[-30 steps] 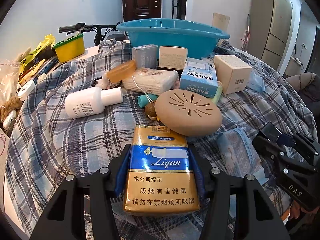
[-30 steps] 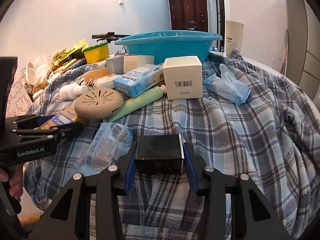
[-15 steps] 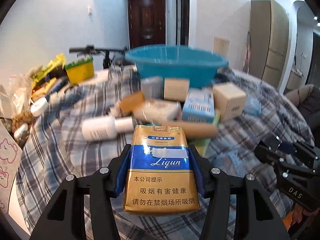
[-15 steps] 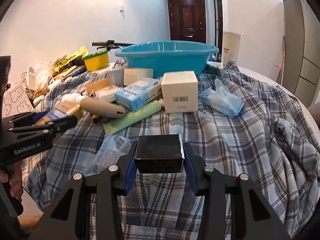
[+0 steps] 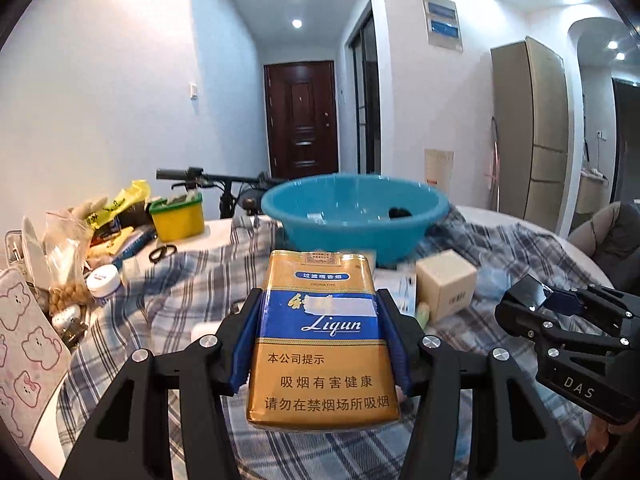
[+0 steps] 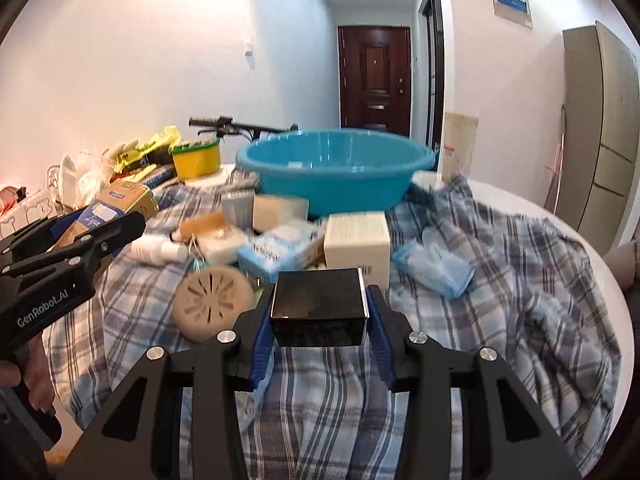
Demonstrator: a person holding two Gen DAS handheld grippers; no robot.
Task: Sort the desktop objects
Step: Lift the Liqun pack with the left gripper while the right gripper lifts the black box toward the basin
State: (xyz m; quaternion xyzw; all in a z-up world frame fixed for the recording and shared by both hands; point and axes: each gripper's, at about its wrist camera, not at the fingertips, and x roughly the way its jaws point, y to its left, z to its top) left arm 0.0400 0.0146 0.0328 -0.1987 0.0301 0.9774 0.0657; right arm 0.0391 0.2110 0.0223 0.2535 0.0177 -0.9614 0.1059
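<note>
My left gripper (image 5: 320,344) is shut on a gold and blue cigarette pack (image 5: 322,336) and holds it up above the plaid cloth (image 5: 168,292). My right gripper (image 6: 319,334) is shut on a small black box (image 6: 319,306), also held above the cloth (image 6: 500,288). The blue basin (image 5: 356,216) stands at the back of the table, with a small dark item inside; it also shows in the right wrist view (image 6: 334,170). The left gripper with the pack (image 6: 116,204) shows at the left of the right wrist view. The right gripper (image 5: 532,304) shows at the right of the left wrist view.
Between the grippers and the basin lie a cream box (image 6: 357,244), a light blue carton (image 6: 280,248), a tan round vented lid (image 6: 214,304), a white bottle (image 6: 158,249) and blue packets (image 6: 434,266). A yellow tub (image 5: 178,218) and bags stand at the left.
Both grippers have risen with their loads and tilted up toward the basin. The left one rose more; the table items now sit lower and partly hidden behind the pack.
</note>
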